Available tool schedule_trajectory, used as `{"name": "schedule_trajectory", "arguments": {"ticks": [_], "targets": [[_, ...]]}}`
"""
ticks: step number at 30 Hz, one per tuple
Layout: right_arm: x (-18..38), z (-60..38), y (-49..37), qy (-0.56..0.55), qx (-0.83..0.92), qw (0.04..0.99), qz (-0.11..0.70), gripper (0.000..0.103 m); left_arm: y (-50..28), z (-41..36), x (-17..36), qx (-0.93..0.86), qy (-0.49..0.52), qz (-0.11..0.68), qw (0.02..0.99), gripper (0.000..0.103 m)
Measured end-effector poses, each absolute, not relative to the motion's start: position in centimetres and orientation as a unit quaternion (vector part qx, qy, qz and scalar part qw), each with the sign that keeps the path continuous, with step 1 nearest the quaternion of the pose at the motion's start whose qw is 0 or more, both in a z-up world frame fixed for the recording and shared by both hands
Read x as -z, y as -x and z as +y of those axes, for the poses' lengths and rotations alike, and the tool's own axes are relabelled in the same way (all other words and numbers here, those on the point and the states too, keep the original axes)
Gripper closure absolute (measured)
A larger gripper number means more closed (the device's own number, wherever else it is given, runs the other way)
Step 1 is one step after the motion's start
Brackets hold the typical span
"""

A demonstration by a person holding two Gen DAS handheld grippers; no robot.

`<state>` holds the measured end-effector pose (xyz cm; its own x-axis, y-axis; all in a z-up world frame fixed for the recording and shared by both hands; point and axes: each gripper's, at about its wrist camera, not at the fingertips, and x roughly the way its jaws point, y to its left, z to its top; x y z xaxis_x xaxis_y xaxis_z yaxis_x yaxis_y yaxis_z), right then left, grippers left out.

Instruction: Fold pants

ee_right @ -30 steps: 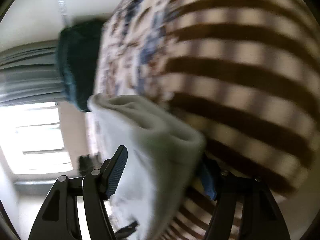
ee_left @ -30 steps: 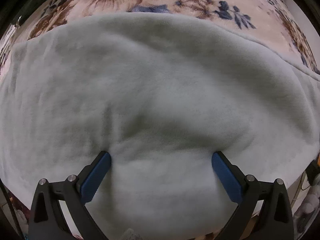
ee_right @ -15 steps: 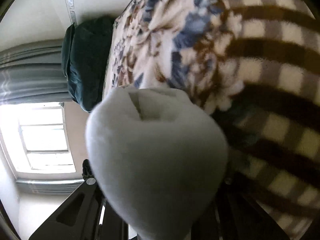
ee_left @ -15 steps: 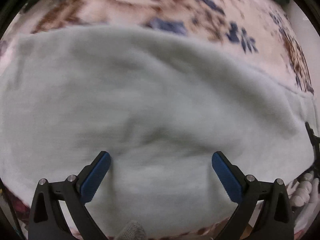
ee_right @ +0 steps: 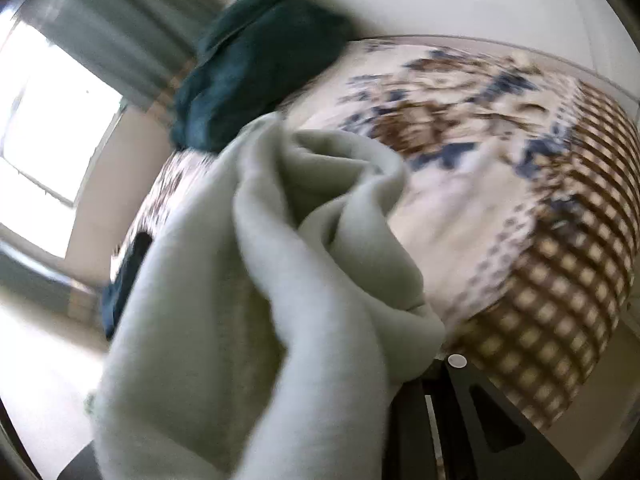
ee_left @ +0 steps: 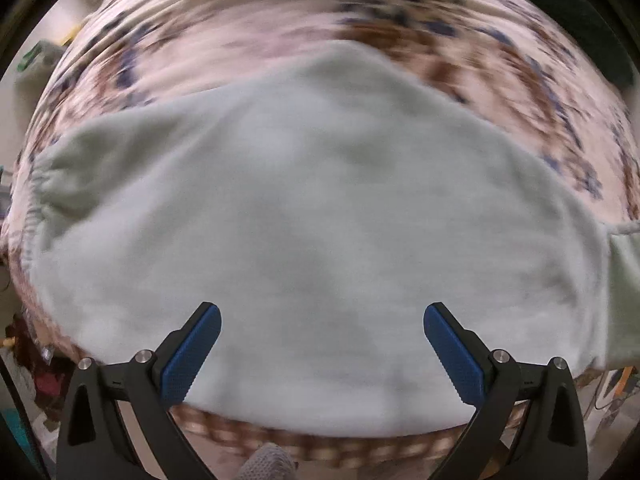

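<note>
In the left wrist view, the pale green fleece pants lie spread flat across the floral blanket on the bed, filling most of the picture. The left gripper hangs above the near part of the pants with its blue pads wide apart and nothing between them.

In the right wrist view, a bunched fold of the pants rises in front of the blanket, covering the right gripper, whose jaws are clamped on the fleece. A dark green cushion sits at the blanket's far end.
</note>
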<state>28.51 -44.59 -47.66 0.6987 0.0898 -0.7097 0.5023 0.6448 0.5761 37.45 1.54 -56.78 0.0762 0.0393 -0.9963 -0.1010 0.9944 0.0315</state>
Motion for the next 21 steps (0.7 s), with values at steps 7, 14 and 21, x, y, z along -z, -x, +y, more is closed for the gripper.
{"name": "schedule_trajectory", "arguments": {"ticks": [7, 14, 21], "targets": [[48.6, -23.1, -33.0, -0.244, 0.068, 0.861, 0.441, 0.083, -37.0, 13.1, 54.5, -0.070, 0.032, 0.668, 0.740, 0.000], [55.8, -6.3, -33.1, -0.040, 0.019, 0.836, 0.548, 0.068, -37.1, 18.3, 51.6, -0.075, 0.025, 0.640, 0.765, 0.000], [52.6, -8.4, -32.7, -0.143, -0.136, 0.789, 0.581, 0.011, -40.6, 15.4, 49.8, -0.009, 0.077, 0.628, 0.774, 0.000]]}}
